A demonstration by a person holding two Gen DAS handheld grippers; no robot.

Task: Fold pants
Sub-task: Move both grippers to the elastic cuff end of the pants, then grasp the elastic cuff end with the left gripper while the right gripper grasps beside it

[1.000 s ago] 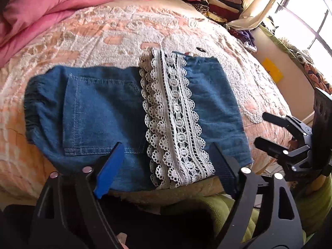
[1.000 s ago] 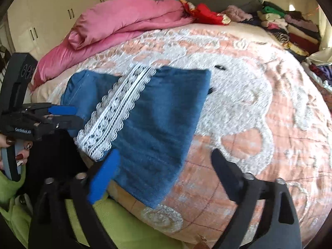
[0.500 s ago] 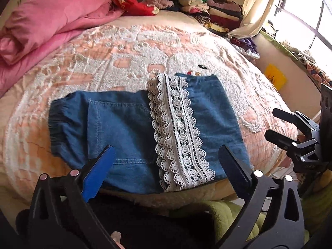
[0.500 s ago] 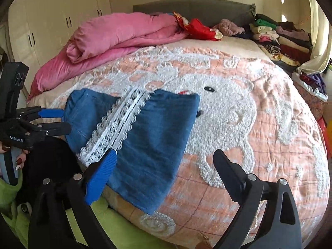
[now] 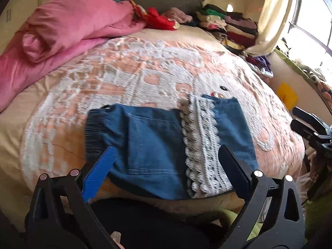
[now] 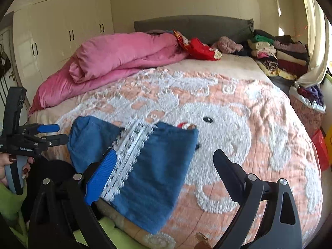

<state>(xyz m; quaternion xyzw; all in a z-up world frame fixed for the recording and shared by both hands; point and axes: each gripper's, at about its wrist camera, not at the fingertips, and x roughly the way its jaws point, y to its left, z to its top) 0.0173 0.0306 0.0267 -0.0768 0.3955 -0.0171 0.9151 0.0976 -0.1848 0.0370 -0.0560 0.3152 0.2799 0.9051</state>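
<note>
Blue denim pants (image 5: 153, 143) with a white lace band (image 5: 204, 145) lie folded flat near the bed's front edge; they also show in the right wrist view (image 6: 157, 166). My left gripper (image 5: 166, 168) is open and empty, held above and back from the pants' near edge. My right gripper (image 6: 164, 170) is open and empty, also held back above the pants. Each gripper shows in the other's view: the right one (image 5: 300, 120) at the right edge, the left one (image 6: 51, 133) at the left edge.
The bed has a peach and white quilt (image 6: 238, 124). A pink duvet (image 6: 124, 56) lies at the back left. Stacked folded clothes (image 6: 276, 51) sit at the back right by a curtain (image 5: 271, 14). White wardrobes (image 6: 62, 31) stand left.
Both grippers have pulled back and up from the bed, so the pants look smaller and farther away. The pants have not moved.
</note>
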